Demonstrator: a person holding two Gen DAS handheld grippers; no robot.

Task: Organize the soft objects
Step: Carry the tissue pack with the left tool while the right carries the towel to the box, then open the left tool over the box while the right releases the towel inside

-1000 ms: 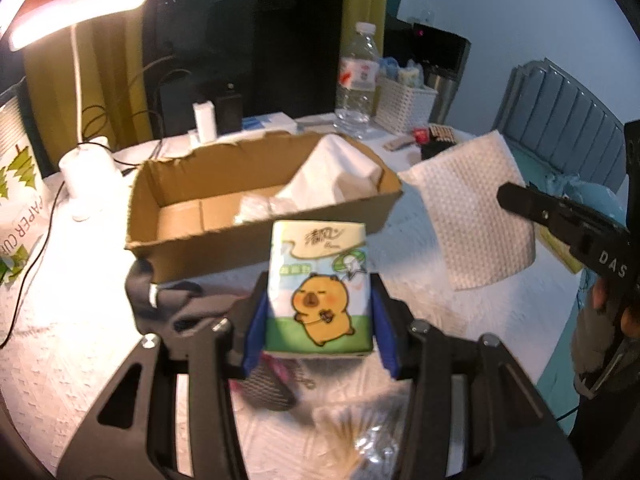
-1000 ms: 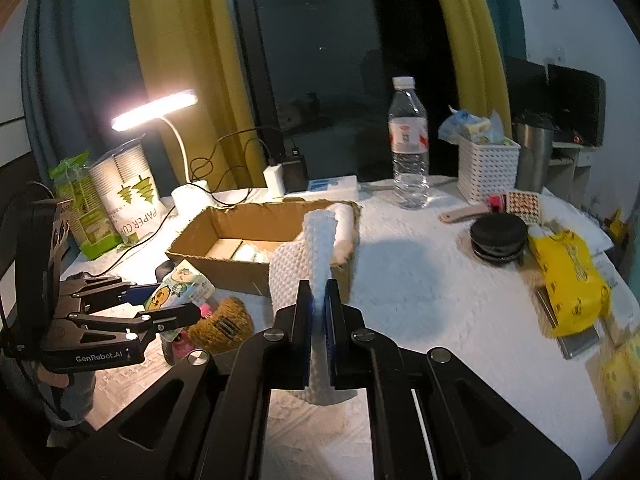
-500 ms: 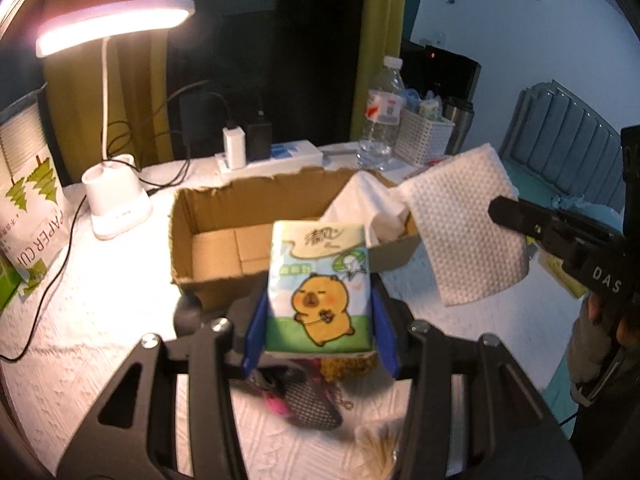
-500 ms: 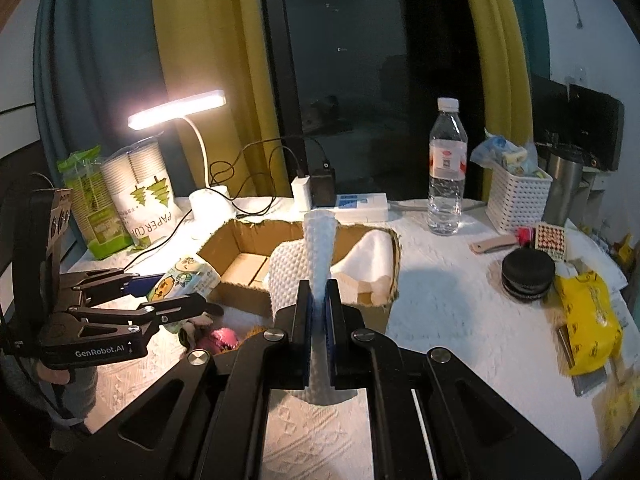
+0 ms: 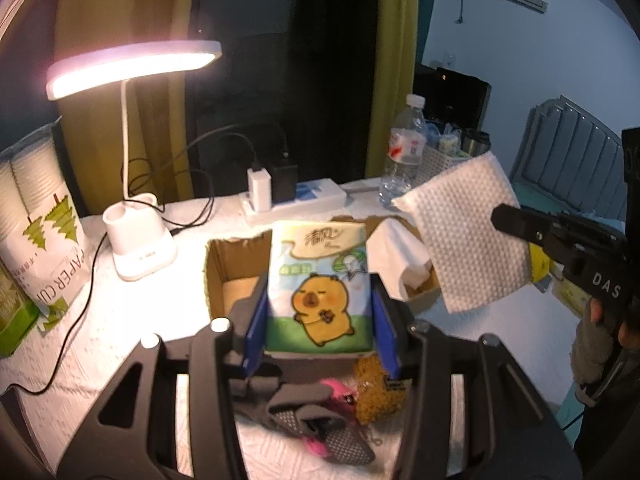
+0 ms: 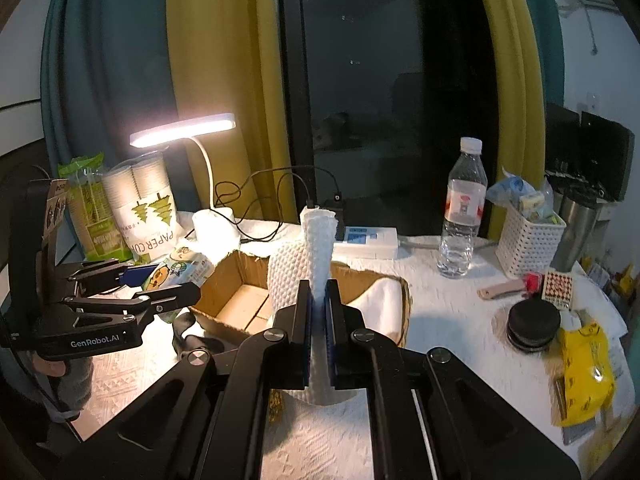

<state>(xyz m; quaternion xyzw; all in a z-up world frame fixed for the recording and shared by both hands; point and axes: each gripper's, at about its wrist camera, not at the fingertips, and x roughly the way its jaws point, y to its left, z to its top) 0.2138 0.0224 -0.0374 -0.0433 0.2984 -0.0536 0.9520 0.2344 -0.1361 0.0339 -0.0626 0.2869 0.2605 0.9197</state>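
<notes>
- The left gripper (image 5: 318, 312) clamps a capybara-printed soft tissue pack (image 5: 318, 280) just before the open brown cardboard box (image 5: 236, 264).
- The right gripper (image 6: 319, 320) pinches a white dimpled cloth (image 6: 316, 256) above that box's near edge.

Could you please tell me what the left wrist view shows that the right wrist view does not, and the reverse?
Only the left wrist view shows the radiator and the pink-and-mesh item lying below the tissue pack.

Only the right wrist view shows the yellow packet, the black round case and the steel tumbler.

Both show the cardboard box, desk lamp, water bottle and embossed white cloth.
</notes>
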